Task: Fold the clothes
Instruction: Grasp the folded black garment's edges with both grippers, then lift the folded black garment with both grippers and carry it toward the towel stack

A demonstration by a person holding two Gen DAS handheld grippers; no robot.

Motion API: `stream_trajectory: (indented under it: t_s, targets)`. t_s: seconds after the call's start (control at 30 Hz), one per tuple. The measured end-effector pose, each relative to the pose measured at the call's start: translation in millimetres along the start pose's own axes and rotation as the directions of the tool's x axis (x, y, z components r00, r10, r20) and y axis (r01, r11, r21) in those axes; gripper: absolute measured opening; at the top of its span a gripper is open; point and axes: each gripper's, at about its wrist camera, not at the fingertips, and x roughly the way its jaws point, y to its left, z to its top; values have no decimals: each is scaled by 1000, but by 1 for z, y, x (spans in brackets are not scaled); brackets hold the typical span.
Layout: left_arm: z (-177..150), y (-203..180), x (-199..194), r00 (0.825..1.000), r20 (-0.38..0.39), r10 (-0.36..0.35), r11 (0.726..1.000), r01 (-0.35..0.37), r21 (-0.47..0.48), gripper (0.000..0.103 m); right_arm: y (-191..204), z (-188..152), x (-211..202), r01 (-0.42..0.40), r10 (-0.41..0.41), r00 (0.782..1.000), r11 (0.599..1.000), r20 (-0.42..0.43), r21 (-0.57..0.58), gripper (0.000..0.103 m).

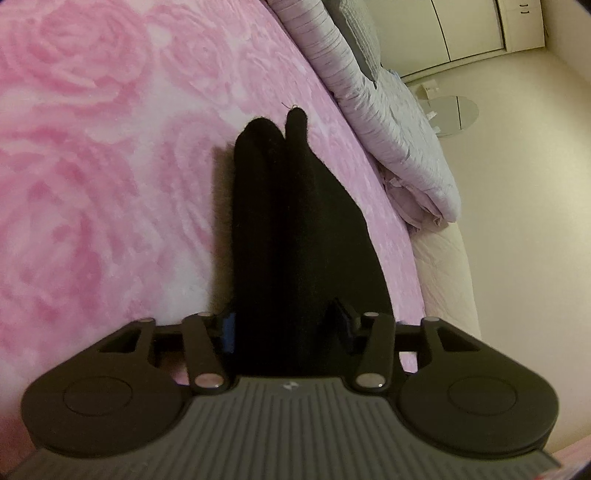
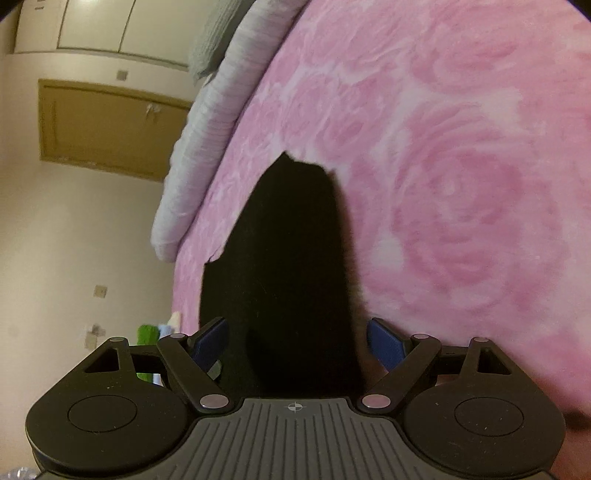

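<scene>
A black garment (image 1: 291, 229) lies on a pink rose-patterned blanket (image 1: 92, 166). In the left wrist view it runs forward from between the fingers and ends in two rounded tips. My left gripper (image 1: 286, 325) is shut on the garment's near end, with the cloth filling the gap between its blue pads. In the right wrist view the same black garment (image 2: 288, 266) rises from between the fingers over the pink blanket (image 2: 461, 184). My right gripper (image 2: 295, 343) has its blue pads spread wide on either side of the cloth.
Lilac and grey folded bedding (image 1: 388, 110) lies along the bed's edge, and it also shows in the right wrist view (image 2: 207, 147). Beyond are a cream floor (image 1: 517, 221), white cupboards (image 1: 461, 26) and a brown door (image 2: 107, 129).
</scene>
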Motion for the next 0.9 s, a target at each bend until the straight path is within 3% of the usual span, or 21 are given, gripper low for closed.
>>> stream_trajectory:
  t_s: [0.07, 0.17, 0.33, 0.6, 0.73, 0.9]
  targets:
    - [0, 2, 0, 1000, -1, -11, 1000, 11, 8, 38, 1, 3, 8, -3, 3, 1000, 1000, -23, -18, 58]
    - [1, 1, 4, 1000, -4, -23, 999, 23, 31, 35, -3, 6, 13, -30, 29, 999, 999, -42, -20, 52]
    - [0, -5, 3, 1000, -1, 4, 1000, -4, 18, 31, -7, 2, 10, -42, 41, 999, 999, -30, -17, 48]
    - [32, -44, -15, 994, -59, 97, 992, -101, -76, 27, 28, 10, 7, 61, -53, 995, 993, -79, 105, 43]
    - [50, -82, -53, 989, -67, 132, 985, -139, -106, 27, 67, 12, -6, 50, -31, 994, 983, -105, 179, 43]
    - [59, -127, -130, 987, 1, 159, 976, -157, -148, 27, 134, 15, -18, 11, 19, 990, 977, -140, 211, 43]
